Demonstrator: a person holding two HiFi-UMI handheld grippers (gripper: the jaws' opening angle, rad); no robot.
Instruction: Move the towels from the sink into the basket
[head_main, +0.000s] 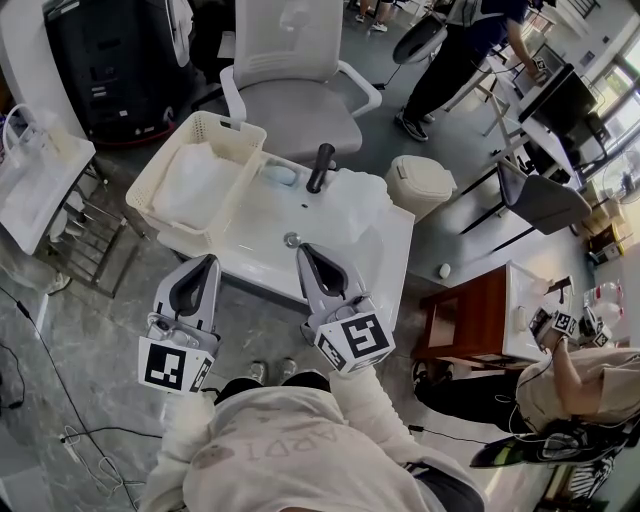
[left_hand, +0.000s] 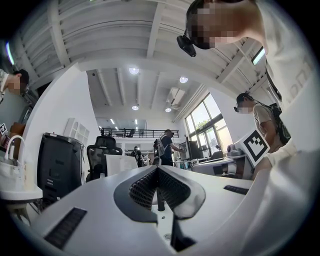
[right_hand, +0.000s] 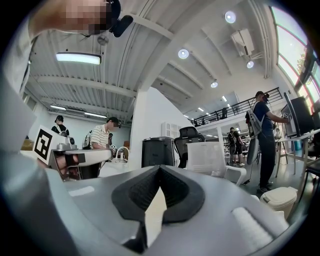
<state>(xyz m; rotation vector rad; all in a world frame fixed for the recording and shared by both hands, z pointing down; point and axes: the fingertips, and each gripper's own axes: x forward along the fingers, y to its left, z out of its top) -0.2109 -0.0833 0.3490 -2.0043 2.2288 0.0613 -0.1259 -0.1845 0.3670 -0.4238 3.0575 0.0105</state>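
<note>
White towel (head_main: 190, 182) lies in the basket (head_main: 215, 121) at left, second towel (head_main: 357, 200) on the sink (head_main: 268, 252) right of the faucet (head_main: 320, 166); left gripper (head_main: 207, 262) and right gripper (head_main: 306, 252) hover nearer, jaws clenched, empty.

text | sweatshirt (head_main: 262, 447): letters "ARDT", partly legible; nothing else readable

The basket (head_main: 236, 130) stands at the left of the sink (head_main: 285, 220), with one towel (head_main: 190, 182) in it. A second towel (head_main: 357, 196) lies at the sink's right end. A chair (head_main: 297, 100) stands behind.
</note>
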